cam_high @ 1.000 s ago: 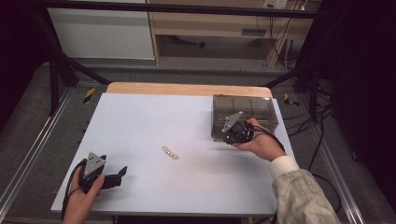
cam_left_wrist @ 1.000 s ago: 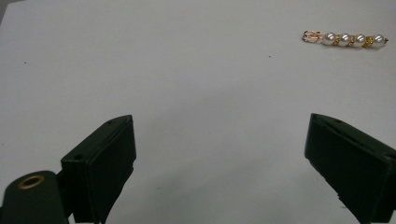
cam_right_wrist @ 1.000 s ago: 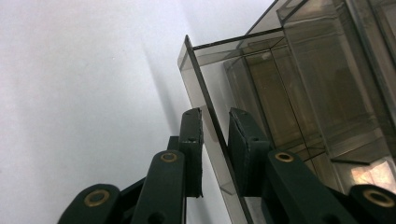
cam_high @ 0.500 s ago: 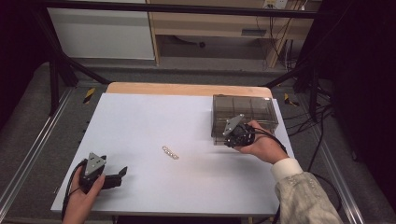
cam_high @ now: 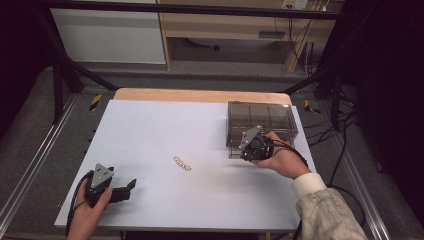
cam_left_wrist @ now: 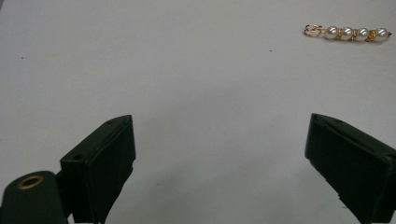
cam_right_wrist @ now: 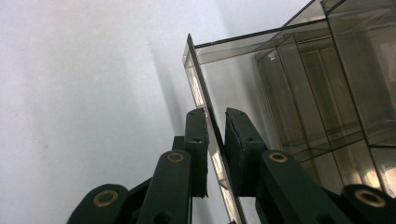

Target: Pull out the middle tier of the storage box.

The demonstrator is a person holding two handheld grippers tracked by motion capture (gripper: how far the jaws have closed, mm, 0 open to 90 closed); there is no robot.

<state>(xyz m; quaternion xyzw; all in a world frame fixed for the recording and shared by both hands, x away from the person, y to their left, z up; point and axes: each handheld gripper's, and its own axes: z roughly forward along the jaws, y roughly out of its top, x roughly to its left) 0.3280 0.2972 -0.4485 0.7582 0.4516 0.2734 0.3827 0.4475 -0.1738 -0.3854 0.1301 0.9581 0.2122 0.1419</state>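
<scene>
A smoky clear compartment box stands at the table's right. My right gripper is at its near-left corner. In the right gripper view the box's thin front panel stands between the jaws of the right gripper. One pad lies against the panel and a narrow gap shows at the other. A gold clip with pearls lies mid-table and appears at upper right in the left gripper view. My left gripper rests near the front left, its jaws wide open over bare table.
The white table top has a wooden strip along its far edge. Black frame bars and cables run beside the table on the right. A hand and a light sleeve come in from the bottom right.
The right gripper has shifted slightly at the box's front corner. The left gripper and the pearl clip have stayed where they were.
</scene>
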